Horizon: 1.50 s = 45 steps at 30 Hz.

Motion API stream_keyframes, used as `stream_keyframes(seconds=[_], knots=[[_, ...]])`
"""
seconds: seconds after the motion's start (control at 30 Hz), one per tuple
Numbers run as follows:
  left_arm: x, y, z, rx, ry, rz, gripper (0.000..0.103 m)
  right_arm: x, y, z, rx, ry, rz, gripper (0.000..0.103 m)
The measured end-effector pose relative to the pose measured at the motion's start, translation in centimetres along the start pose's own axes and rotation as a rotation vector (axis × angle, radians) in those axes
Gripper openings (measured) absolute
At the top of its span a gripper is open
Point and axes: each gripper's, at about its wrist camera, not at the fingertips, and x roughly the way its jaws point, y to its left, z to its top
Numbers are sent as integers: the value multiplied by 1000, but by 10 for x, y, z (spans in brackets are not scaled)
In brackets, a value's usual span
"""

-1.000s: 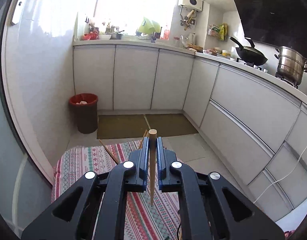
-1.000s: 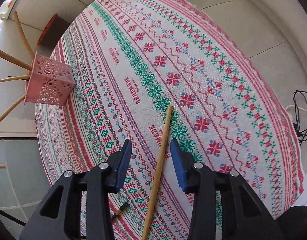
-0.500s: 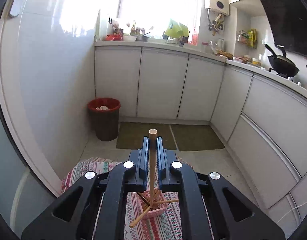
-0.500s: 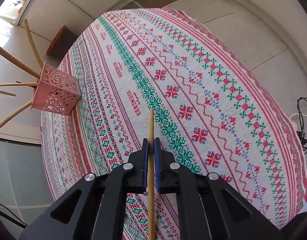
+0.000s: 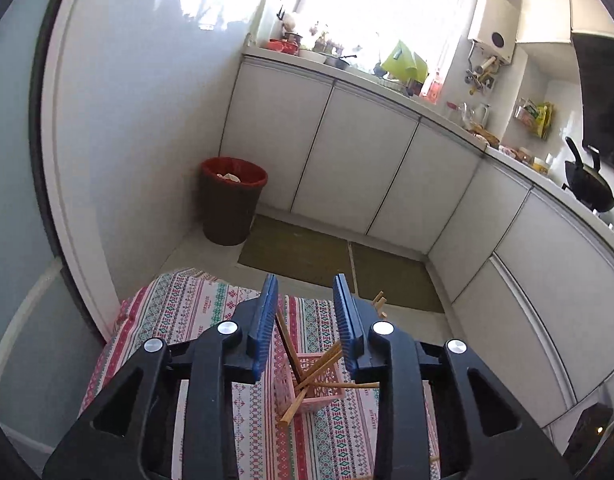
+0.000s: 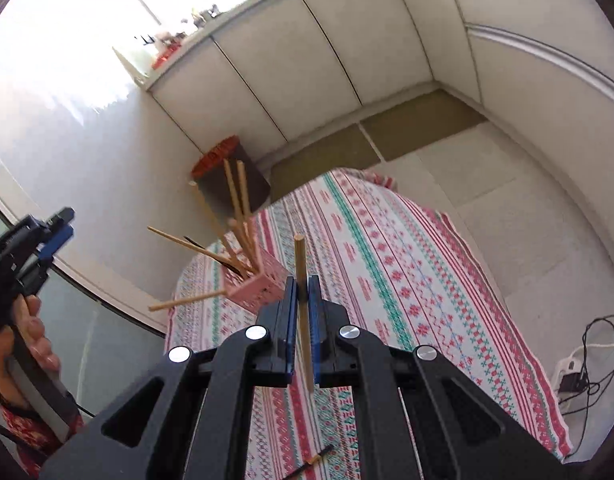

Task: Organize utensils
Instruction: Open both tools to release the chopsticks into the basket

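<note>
A pink lattice basket (image 5: 323,398) stands on the patterned tablecloth (image 5: 195,312) with several wooden chopsticks (image 5: 319,364) leaning out of it. My left gripper (image 5: 306,284) hovers just above the basket; its jaws are opening and no pad presses on anything. In the right wrist view the basket (image 6: 259,292) sits left of centre. My right gripper (image 6: 302,284) is shut on a single wooden chopstick (image 6: 299,256), held upright in the air over the cloth (image 6: 387,264). The left gripper (image 6: 57,236) shows at the far left, held by a hand (image 6: 27,332).
A dark chopstick (image 6: 313,460) lies on the cloth near the front edge. A red-rimmed bin (image 5: 231,200) stands on the floor by the white cabinets (image 5: 347,160). A power strip with cables (image 6: 575,376) lies on the floor to the right of the table.
The left gripper moved over the basket and opened, letting go of its chopstick, which now stands in the basket. The right gripper shut on the chopstick on the cloth and lifted it.
</note>
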Motion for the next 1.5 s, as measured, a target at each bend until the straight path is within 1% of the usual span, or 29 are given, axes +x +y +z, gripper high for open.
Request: stream_keyframes(seconds=[0.1, 0.17, 0.27, 0.4, 0.57, 0.7, 0.77, 0.8, 0.83, 0.87, 0.9, 0.97, 1.07, 1.17, 1.23, 1.27, 1.3, 1.37, 1.43, 1.5], knots=[[-14, 9, -12, -28, -15, 1, 40, -15, 29, 25, -40, -69, 39, 6], [-21, 19, -23, -52, -15, 0, 42, -24, 48, 42, -64, -120, 61, 6], [-19, 35, -37, -100, 19, -6, 42, -27, 73, 64, -91, -155, 90, 6], [-11, 54, -51, -152, 53, -2, 42, -21, 108, 84, -157, -221, 81, 6], [4, 72, -58, -190, 92, 3, 42, 5, 133, 94, -202, -201, 59, 6], [10, 82, -58, -205, 107, 0, 42, 40, 147, 92, -235, -169, 25, 6], [12, 86, -58, -215, 116, -3, 42, 63, 153, 89, -254, -142, 25, 6], [13, 86, -59, -216, 121, -4, 42, 76, 157, 87, -271, -112, 34, 8], [13, 87, -59, -215, 123, -2, 42, 93, 163, 84, -290, -59, 45, 9], [13, 87, -59, -214, 126, -2, 42, 108, 166, 82, -299, -19, 39, 10], [12, 87, -59, -214, 126, -3, 42, 114, 168, 79, -302, -4, 35, 14], [10, 86, -58, -212, 121, -7, 42, 111, 171, 74, -316, -25, 34, 15], [10, 83, -59, -205, 125, -14, 42, 94, 170, 66, -320, -44, 40, 27], [9, 74, -61, -173, 143, -20, 42, 77, 162, 61, -313, -49, 35, 27], [9, 67, -64, -155, 158, -24, 42, 68, 153, 56, -310, -52, 15, 29], [9, 64, -65, -144, 168, -25, 42, 65, 148, 53, -312, -54, 2, 35], [9, 60, -67, -135, 178, -25, 43, 62, 145, 50, -315, -56, -15, 44], [9, 54, -72, -118, 195, -29, 45, 56, 136, 41, -318, -67, -42, 52], [9, 47, -79, -98, 215, -27, 47, 52, 127, 33, -322, -68, -69, 53], [9, 42, -85, -81, 234, -24, 49, 50, 116, 24, -315, -47, -80, 56]])
